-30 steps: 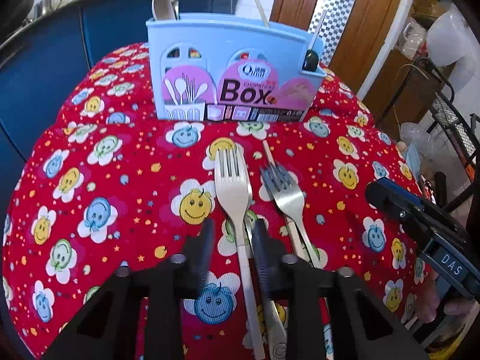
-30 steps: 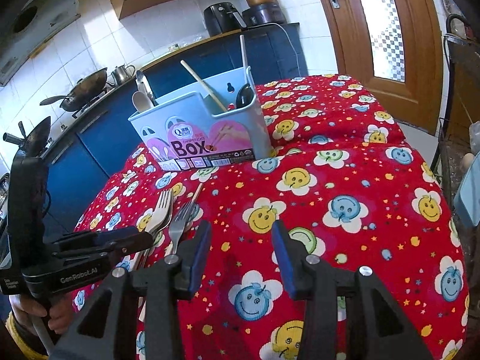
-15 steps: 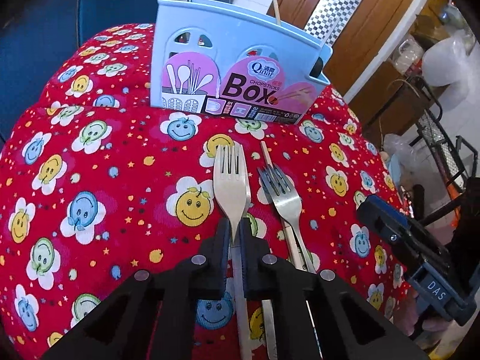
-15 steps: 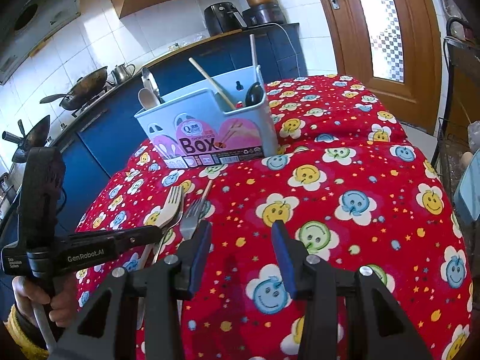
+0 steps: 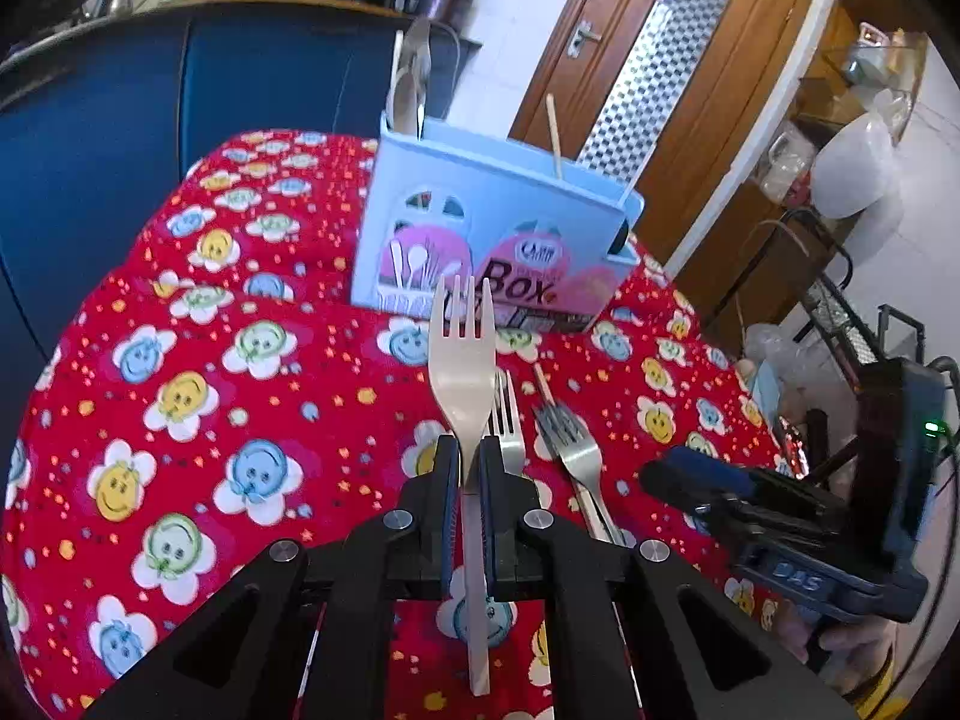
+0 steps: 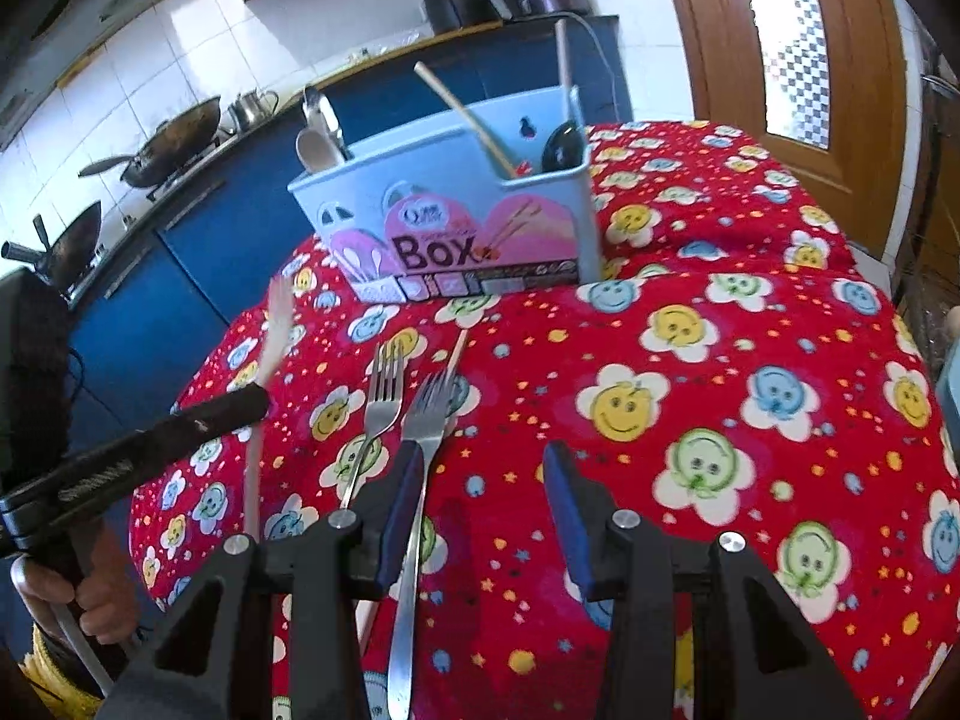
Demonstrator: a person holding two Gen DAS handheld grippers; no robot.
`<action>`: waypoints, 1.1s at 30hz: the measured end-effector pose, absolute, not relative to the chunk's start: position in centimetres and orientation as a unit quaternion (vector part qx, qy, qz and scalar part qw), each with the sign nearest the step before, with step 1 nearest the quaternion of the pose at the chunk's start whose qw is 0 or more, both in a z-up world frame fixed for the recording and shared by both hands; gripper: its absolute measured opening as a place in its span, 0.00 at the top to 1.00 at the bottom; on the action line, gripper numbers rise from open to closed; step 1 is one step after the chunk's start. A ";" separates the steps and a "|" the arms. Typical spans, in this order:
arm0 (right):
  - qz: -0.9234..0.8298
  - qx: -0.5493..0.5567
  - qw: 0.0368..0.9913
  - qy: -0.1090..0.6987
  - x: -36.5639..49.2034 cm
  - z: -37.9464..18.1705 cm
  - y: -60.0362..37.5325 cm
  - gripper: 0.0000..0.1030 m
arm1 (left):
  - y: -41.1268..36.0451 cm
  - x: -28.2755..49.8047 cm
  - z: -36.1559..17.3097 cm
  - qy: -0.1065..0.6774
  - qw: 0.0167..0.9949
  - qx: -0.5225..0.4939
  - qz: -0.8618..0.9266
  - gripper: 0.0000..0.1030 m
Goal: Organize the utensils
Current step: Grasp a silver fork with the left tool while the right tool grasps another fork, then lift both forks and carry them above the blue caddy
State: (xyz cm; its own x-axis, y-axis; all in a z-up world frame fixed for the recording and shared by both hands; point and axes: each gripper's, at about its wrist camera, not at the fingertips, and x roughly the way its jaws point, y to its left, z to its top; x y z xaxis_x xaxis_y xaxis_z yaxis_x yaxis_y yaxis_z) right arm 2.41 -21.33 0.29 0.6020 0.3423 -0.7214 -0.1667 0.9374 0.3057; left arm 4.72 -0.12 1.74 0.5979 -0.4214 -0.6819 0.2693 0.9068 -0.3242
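- The left gripper [image 5: 471,468] is clamped on the neck of a pale fork [image 5: 462,354], lifted off the red cloth [image 5: 252,420].
- The right gripper [image 6: 483,504] has its jaws apart over the cloth, holding nothing.
- Two steel forks [image 6: 384,396] lie before the blue utensil box [image 6: 456,222].

Your left claw [image 5: 471,480] holds 1 fork [image 5: 462,360] above the tabletop [image 5: 180,420]. Below it, 2 forks [image 6: 384,396] lie side by side, a chopstick [image 6: 457,354] just right. Behind them stands the utensil box [image 6: 456,216].
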 end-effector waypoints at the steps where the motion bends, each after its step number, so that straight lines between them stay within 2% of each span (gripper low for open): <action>1: 0.144 0.101 0.887 0.428 2.7 0.1 -21.1 0.56 | 0.0 4.7 1.8 0.401 0.890 -0.095 -0.195 0.94; 12: 0.180 0.104 0.862 0.462 5.4 -0.9 -19.0 0.63 | 1.7 4.5 2.2 0.375 0.897 -0.117 -0.203 0.94; 14: 0.182 0.100 0.860 0.466 5.8 -1.0 -18.7 0.66 | 1.8 4.5 2.2 0.372 0.897 -0.122 -0.207 0.94; 18: 0.187 0.092 0.858 0.469 6.2 -1.0 -18.4 0.85 | 1.8 4.3 2.3 0.367 0.897 -0.126 -0.211 0.94; 21: 0.204 0.091 0.856 0.466 6.0 -0.8 -18.3 0.95 | 1.7 4.3 2.4 0.366 0.898 -0.124 -0.212 0.94; 29: 0.226 0.113 0.851 0.461 5.4 -0.5 -18.6 0.97 | 1.5 4.2 2.7 0.361 0.900 -0.121 -0.212 0.94; 33: 0.224 0.125 0.865 0.431 4.7 1.1 -19.6 0.97 | 1.4 4.1 3.2 0.347 0.905 -0.122 -0.212 0.94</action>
